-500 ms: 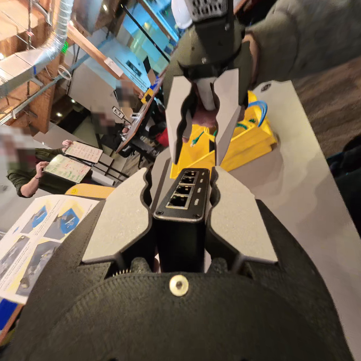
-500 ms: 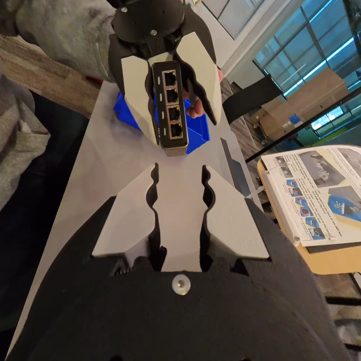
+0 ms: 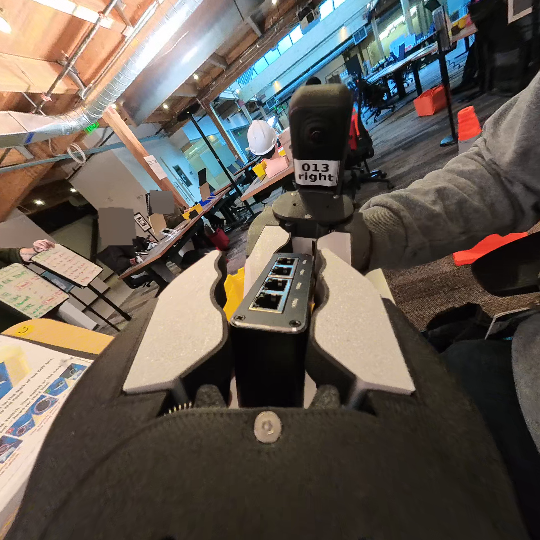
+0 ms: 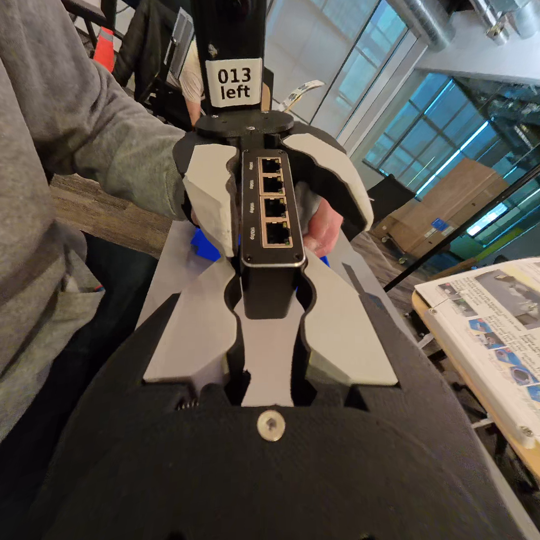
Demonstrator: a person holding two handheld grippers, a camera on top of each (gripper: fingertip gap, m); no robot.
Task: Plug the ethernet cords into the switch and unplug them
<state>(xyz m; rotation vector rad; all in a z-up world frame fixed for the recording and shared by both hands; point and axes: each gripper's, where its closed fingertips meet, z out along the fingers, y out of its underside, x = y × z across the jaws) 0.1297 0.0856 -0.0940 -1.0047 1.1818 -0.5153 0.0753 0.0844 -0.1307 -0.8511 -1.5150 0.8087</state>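
The black switch (image 3: 271, 289), with several empty ports on top, sits between the fingers of my left gripper (image 3: 268, 254), which is shut on it. In the right wrist view the switch (image 4: 271, 204) points at me, and its near end lies between the tips of my right gripper (image 4: 268, 260). The right jaws are open and flank that end closely. The left gripper (image 4: 292, 230) holds the far part, with a bare hand (image 4: 321, 228) behind it. The right gripper's fingers (image 3: 263, 248) show at the switch's far end. No ethernet cord is in view.
A yellow bin (image 3: 233, 286) lies behind the switch and a blue bin (image 4: 204, 248) under the left gripper, both on the grey table (image 4: 268, 365). A printed instruction sheet (image 4: 482, 321) lies to the right. Grey sleeves (image 3: 438, 204) reach in. People sit at desks behind. Across from one pair of fingers to the other is roughly 6 cm.
The two grippers have come together: the switch's end now lies between the right fingertips, where there was a gap before. Both views have swung up. Neither jaw opening has visibly changed.
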